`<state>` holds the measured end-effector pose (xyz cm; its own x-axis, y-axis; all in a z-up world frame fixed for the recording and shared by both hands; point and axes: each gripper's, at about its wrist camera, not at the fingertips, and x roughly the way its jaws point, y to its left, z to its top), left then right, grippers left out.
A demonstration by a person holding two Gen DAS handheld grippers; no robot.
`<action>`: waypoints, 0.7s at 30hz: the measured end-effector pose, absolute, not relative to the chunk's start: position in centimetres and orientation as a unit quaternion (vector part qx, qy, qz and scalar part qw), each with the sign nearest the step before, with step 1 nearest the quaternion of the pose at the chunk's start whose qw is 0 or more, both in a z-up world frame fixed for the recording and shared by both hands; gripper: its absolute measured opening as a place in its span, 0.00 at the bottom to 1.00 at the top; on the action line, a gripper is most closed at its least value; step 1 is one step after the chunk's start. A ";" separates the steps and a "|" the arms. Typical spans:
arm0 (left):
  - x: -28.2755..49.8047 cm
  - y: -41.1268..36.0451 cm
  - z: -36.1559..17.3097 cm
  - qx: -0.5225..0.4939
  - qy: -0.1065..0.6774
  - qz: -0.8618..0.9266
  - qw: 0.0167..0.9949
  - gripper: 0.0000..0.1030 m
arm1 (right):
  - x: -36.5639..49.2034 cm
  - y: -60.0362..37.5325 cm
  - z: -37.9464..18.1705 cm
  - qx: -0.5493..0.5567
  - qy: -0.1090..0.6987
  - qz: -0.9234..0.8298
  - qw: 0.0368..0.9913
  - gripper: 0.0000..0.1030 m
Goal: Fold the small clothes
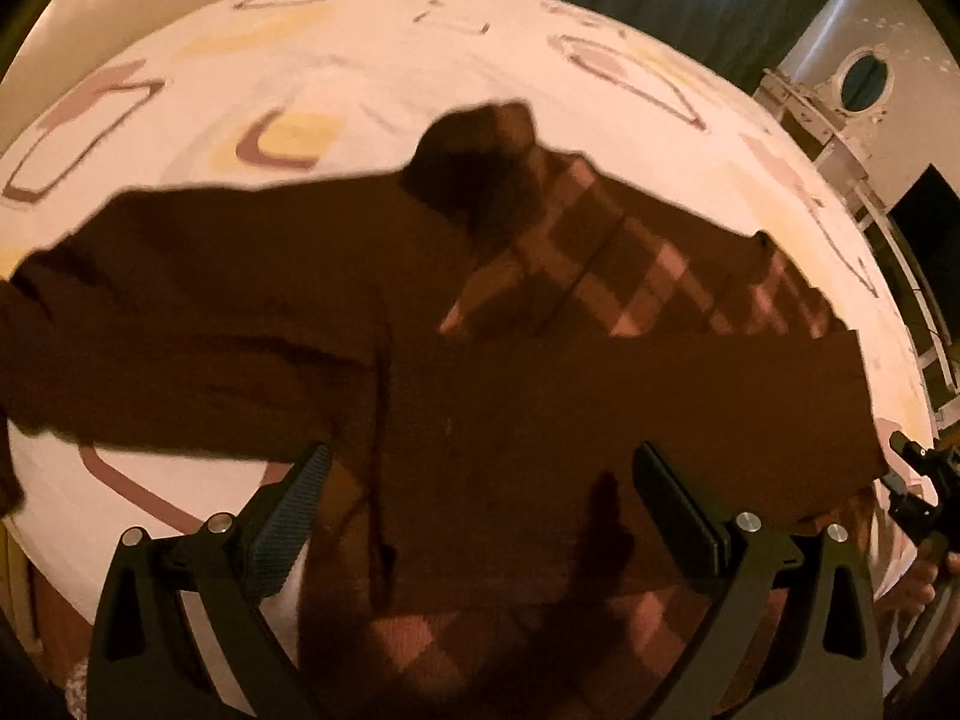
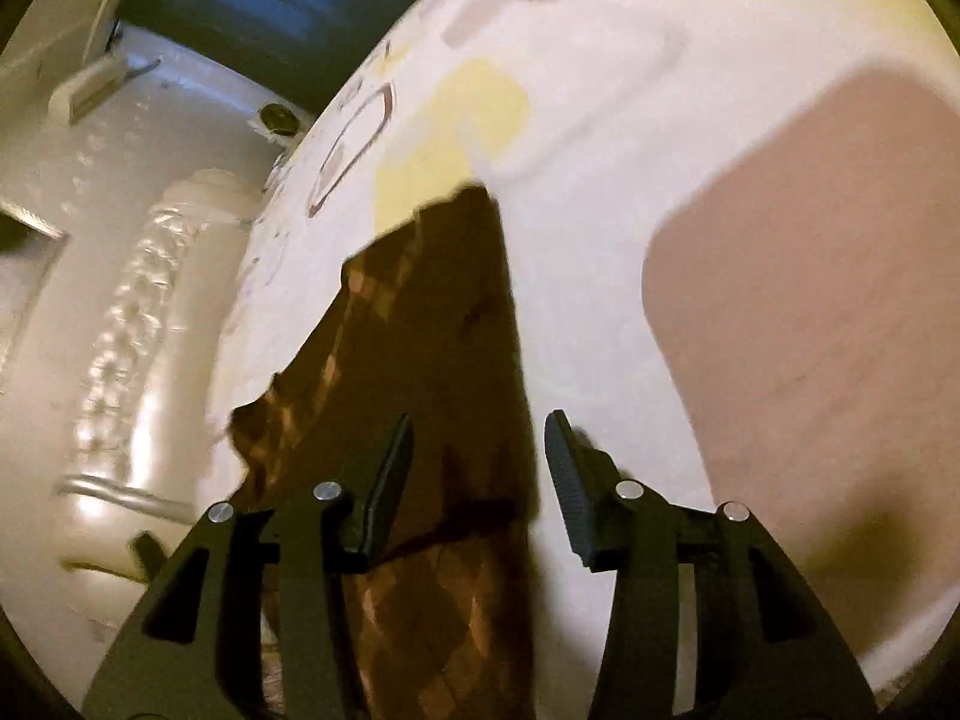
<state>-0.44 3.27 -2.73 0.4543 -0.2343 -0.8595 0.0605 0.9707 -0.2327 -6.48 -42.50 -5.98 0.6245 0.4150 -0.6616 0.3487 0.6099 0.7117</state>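
Both claws stand apart with nothing pinched. Left gripper (image 1: 477,507) hovers wide open over the near part of the brown checked garment (image 1: 540,324); right gripper (image 2: 480,471) is about half open, bare between its pads, poised above the garment's right edge. That garment lies on the patterned bedsheet (image 1: 360,60), one plain panel already laid over the checked part, a sleeve stretched out to the left. I judge the fold partly done: sleeve and further folds remain.
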 end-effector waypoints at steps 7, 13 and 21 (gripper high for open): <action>-1.0 2.8 -3.1 -0.055 0.508 -0.083 0.856 0.96 | -4.5 -42.5 -7.8 0.431 0.459 0.063 0.774 0.07; -0.9 2.8 -3.5 -0.044 0.506 -0.083 0.857 0.96 | -6.5 -44.3 -8.6 0.450 0.442 0.049 0.775 0.06; -0.8 2.9 -3.6 -0.041 0.505 -0.088 0.858 0.96 | -7.7 -44.8 -8.5 0.474 0.453 0.073 0.752 0.16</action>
<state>-0.80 2.95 -3.61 0.4750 -0.1923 -0.8587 0.1094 0.9812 -0.1592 -7.69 -44.79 -8.49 0.5790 0.5395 -0.6113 0.3192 0.5399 0.7789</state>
